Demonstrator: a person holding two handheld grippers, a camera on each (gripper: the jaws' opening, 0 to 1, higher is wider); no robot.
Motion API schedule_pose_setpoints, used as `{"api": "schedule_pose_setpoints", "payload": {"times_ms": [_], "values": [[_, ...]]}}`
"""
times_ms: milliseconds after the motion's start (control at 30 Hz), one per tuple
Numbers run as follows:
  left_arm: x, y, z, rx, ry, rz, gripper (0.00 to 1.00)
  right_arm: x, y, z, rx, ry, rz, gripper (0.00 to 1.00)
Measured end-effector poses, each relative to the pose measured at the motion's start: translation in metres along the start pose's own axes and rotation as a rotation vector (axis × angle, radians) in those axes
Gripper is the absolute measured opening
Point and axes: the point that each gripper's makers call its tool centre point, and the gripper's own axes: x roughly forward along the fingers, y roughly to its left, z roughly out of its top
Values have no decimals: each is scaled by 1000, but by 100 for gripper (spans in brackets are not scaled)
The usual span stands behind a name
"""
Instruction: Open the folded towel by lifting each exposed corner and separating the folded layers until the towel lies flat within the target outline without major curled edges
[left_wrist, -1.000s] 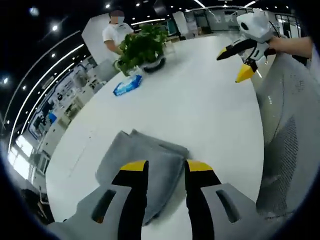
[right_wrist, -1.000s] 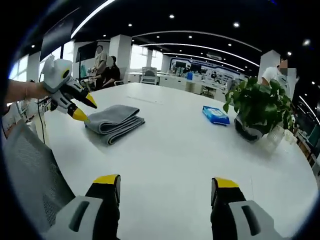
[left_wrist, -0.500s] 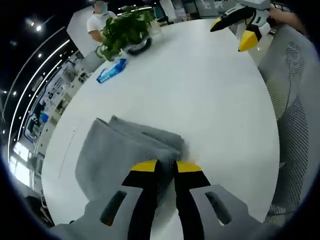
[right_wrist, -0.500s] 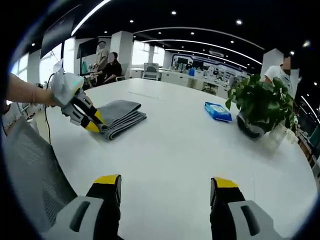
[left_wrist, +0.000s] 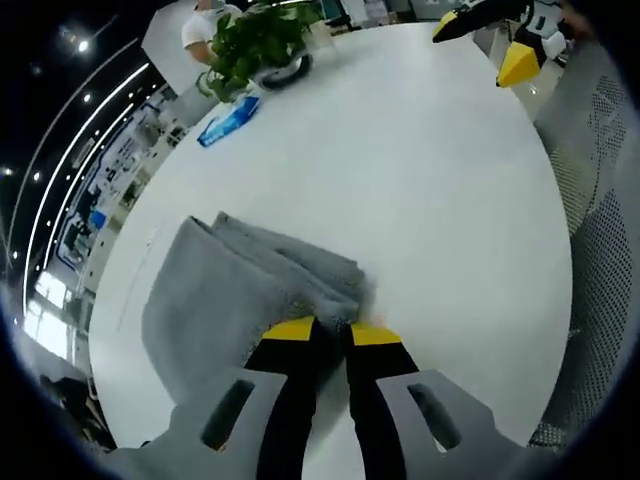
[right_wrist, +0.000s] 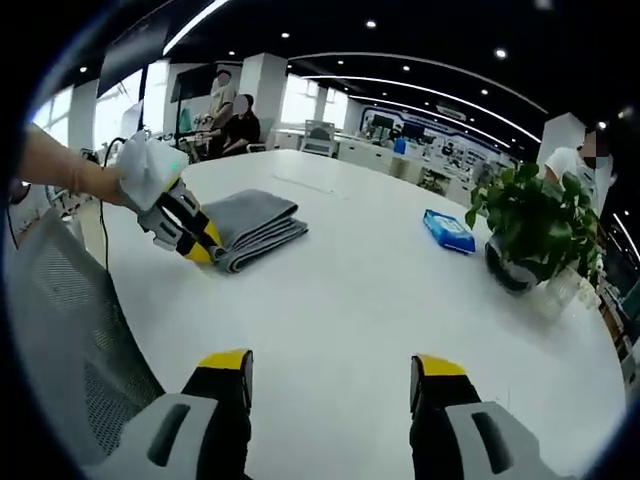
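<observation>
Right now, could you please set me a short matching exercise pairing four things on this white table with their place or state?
Things:
1. folded grey towel
2. left tongs
3. right tongs
4. flat blue packet

States:
a. open over bare table
b. beside the green potted plant
c. shut on a towel corner
d. folded in layers

Pairs: 1-d, 2-c, 3-a, 4-b
</observation>
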Motion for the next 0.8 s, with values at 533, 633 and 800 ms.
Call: {"api": "schedule_pose_setpoints", "payload": {"times_ms": [533,633,800], "values": [[-20,-83,23,-86,-46,-140,10,12,28,52,-27,-90,83,64],[-21,-90,26,-80,-44,-138,10,23,41,67,39,-126,122,64],[-23,-100,28,-48,-55,-112,11,36,84,73,-98,-130,186,63]]}}
